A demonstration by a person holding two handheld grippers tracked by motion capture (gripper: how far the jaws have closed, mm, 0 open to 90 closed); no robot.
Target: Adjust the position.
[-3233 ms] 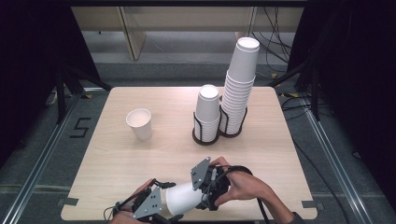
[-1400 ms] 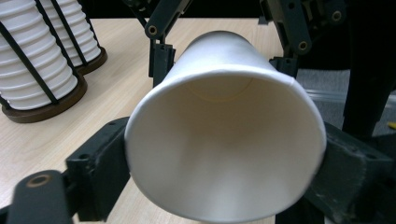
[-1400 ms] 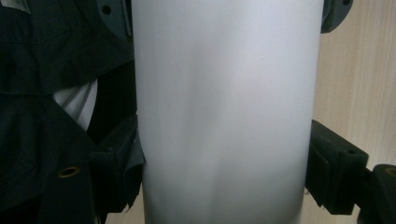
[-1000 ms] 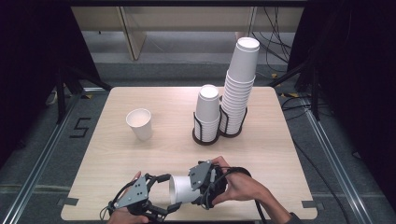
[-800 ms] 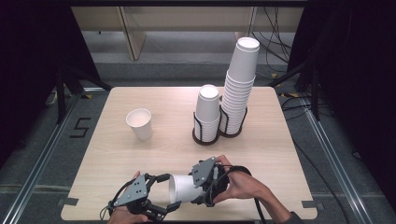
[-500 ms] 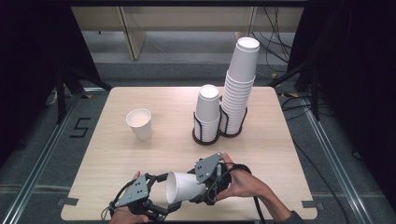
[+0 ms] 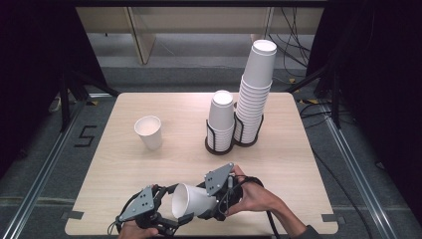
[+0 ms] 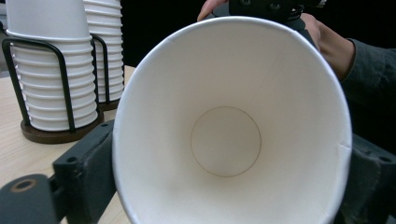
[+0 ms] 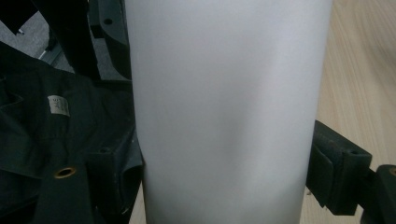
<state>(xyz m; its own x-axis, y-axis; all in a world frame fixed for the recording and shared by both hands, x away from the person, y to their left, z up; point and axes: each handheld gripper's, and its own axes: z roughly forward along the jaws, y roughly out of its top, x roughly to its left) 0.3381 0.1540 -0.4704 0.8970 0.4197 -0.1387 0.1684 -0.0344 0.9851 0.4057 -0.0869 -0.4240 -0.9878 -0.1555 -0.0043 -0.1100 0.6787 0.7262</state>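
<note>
Right now a white paper cup [image 7: 191, 200] lies on its side above the front edge of the pale wooden surface [image 7: 298, 164], w/ right gripper [image 7: 215, 198] jaws clamping its wall. Left gripper [image 7: 171, 215] jaws flank the rim, probably for a handover; contact unclear.
</note>
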